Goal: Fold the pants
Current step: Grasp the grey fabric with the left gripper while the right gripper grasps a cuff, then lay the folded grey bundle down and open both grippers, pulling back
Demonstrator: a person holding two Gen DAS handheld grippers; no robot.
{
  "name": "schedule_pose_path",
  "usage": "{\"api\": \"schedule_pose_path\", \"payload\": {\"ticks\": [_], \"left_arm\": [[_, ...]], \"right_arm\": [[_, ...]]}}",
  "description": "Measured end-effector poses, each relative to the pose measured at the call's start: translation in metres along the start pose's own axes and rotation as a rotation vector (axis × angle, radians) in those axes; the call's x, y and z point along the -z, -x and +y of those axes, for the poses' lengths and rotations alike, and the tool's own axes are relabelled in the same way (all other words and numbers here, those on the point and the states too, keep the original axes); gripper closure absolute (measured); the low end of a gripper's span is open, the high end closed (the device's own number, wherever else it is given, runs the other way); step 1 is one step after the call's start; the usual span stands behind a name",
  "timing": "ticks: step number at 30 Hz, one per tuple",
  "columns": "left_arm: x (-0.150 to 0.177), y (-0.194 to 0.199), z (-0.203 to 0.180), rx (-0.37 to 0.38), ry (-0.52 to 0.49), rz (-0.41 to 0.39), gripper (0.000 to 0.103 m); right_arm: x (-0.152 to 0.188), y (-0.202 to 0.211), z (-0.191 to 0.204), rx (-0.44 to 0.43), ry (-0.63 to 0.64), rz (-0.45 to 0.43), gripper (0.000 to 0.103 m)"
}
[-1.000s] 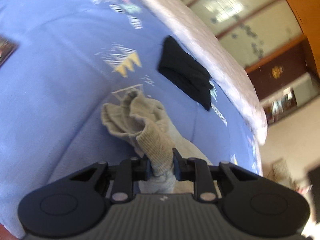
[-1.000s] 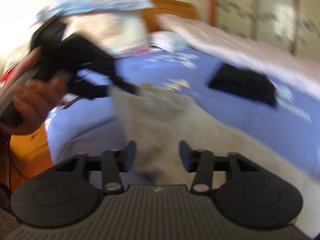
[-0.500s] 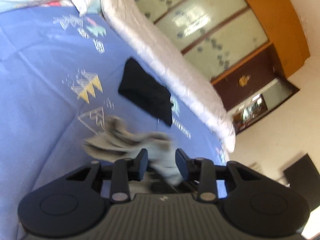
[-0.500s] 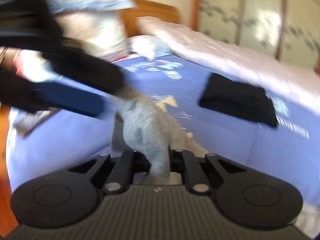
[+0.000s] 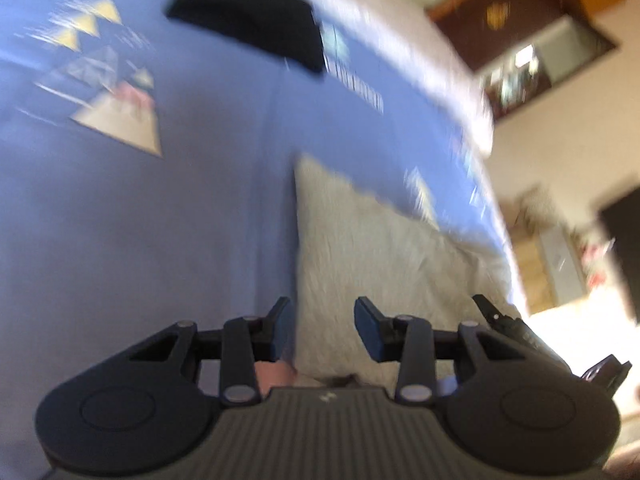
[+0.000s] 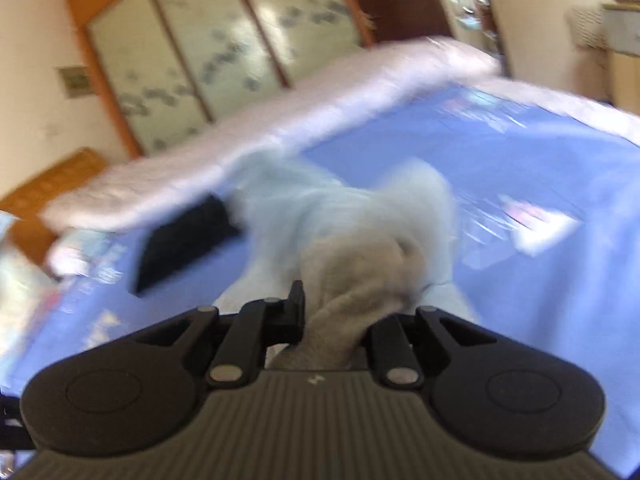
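The left gripper [image 5: 322,326], clamped on the pants [image 5: 372,248] 1 s ago, now stands open over them. The right gripper [image 6: 334,322], open then, now pinches a bunched fold of the pants [image 6: 348,248].

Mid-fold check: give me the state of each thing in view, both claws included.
Left claw: open, holding nothing.
Right claw: shut on the grey pants.
Grey pants: partly flat on the bed, one end bunched and lifted.
Black garment: folded, lying apart.
Blue bedsheet: spread flat.

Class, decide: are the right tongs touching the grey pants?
Touching. The right wrist view shows the right tongs shut on a bunched fold of the grey pants.
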State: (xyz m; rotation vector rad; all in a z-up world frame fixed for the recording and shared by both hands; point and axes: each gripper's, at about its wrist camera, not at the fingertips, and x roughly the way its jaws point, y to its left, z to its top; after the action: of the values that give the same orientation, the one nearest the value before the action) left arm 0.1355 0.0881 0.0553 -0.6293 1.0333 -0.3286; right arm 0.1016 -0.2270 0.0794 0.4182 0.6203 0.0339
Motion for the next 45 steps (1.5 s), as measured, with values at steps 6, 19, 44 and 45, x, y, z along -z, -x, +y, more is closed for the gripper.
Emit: {"api": "schedule_pose_path", "payload": {"ticks": [6, 19, 44, 45], "left_arm": [[0.013, -0.041, -0.02, -0.051, -0.057, 0.091, 0.049], [0.021, -0.057, -0.027, -0.188, -0.12, 0.109, 0.085], [0.064, 0.002, -0.023, -0.12, -0.215, 0.057, 0.054], [0.068, 0.002, -0.028, -0.119, -0.237, 0.058, 0.054]], "right_arm": [[0.019, 0.024, -0.064, -0.022, -0.232, 0.068, 0.042], [0.015, -0.002, -0.084, 0.096, -0.155, 0.121, 0.059], [0.028, 0.067, -0.085, -0.022, -0.156, 0.198, 0.05], [0.031, 0.066, -0.079, -0.035, -0.148, 0.215, 0.05]]}}
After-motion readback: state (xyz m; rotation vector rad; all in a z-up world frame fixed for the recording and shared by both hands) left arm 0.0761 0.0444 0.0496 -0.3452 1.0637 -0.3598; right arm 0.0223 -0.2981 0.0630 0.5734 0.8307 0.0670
